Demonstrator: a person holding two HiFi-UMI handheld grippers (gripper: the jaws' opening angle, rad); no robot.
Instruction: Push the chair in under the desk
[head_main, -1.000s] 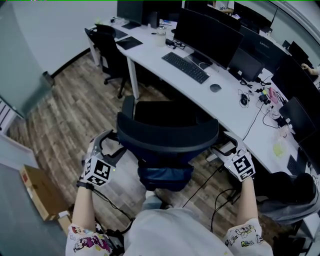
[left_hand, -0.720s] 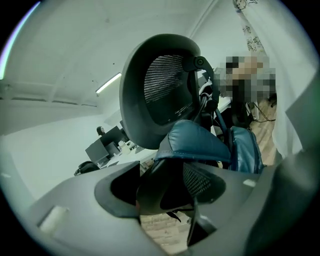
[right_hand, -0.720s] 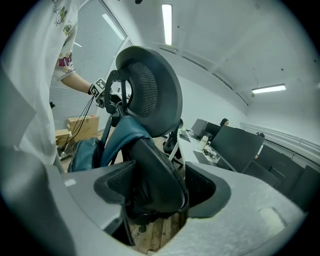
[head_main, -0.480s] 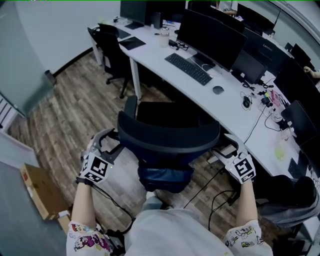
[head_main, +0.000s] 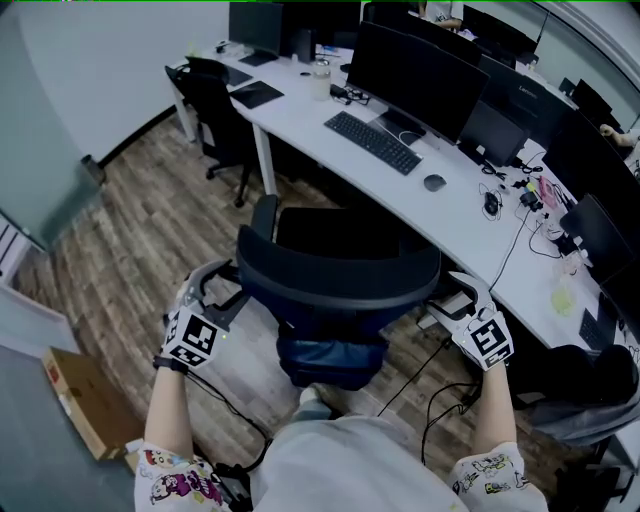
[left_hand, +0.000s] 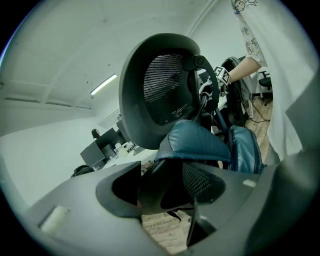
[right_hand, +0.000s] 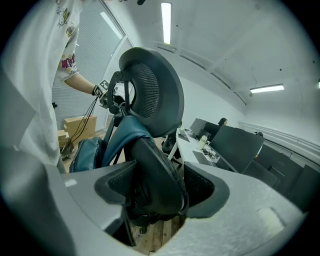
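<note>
1. One chair (head_main: 340, 272) is set on the wood floor (head_main: 150, 230), facing the white worktop (head_main: 300, 110). Its seat reaches the worktop's edge, though whether it passes beneath cannot be told. The curved backrest is left standing clear of that edge.
2. Both ends of the backrest rim are taken. The left end lies within the left gripper (head_main: 232, 288) and the right end within the right gripper (head_main: 443, 298).
3. In the left gripper view, the edge of the chair (left_hand: 160, 90) is seen filling the gap of the left gripper (left_hand: 162, 192). The fingers (left_hand: 120, 190) have just been closing and are clamped on that edge.
4. In the right gripper view, the padded edge of the chair (right_hand: 150, 90) is enclosed by the right gripper (right_hand: 155, 192). The fingers (right_hand: 205, 192) are spread wide around it and pressed against it from both sides.
5. A blue bag (head_main: 330, 355) is hung at the chair's back, below the rim and between the two grippers.
6. On the worktop beyond the chair, a keyboard (head_main: 372, 137), a mouse (head_main: 431, 182) and a dark monitor (head_main: 415, 75) are set.
7. A second chair (head_main: 215, 105) is placed at the worktop's left end.
8. A cardboard box (head_main: 85, 400) is laid on the floor at the lower left, well apart from the chair.
</note>
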